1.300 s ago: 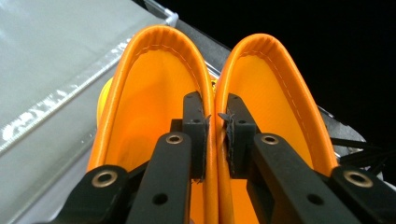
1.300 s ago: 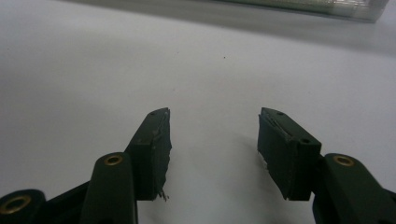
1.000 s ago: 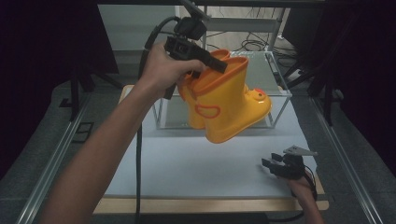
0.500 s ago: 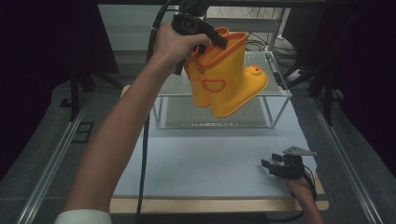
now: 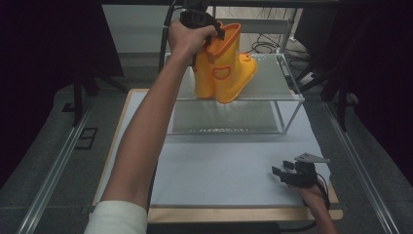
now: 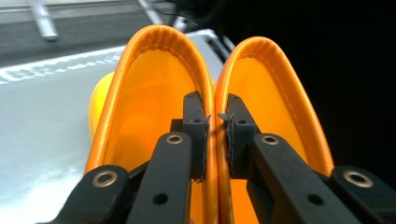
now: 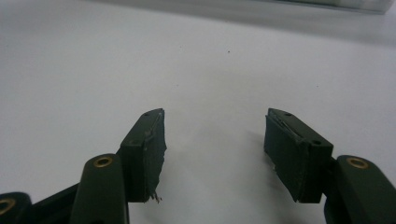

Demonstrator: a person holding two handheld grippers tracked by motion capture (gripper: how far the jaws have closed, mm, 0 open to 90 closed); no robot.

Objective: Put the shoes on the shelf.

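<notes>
1. Dark surroundings frame a pale worktop [image 5: 219, 170] that carries a clear, box-shaped shelf [image 5: 287, 97] at its far side.
2. On top of that shelf stands a pair of orange rubber boots [image 5: 224, 68], upright, toes turned to the right; whether the soles bear fully on it or hover just above, I cannot tell.
3. From above, the left claw [image 5: 210, 33] grips the boots at their tops. In the left gripper view its jaws are pressed together on the two inner rims [image 6: 215, 140], one jaw inside each boot, so a single pinch carries both as one.
4. Holding them by the touching rims likely keeps the pair together and hanging straight, which suits setting them down side by side.
5. At the near right corner of the worktop, well apart from the boots, the right claw [image 5: 287, 174] rests low. Its jaws stand spread with nothing between them [image 7: 212, 149], probably parked out of the way.
</notes>
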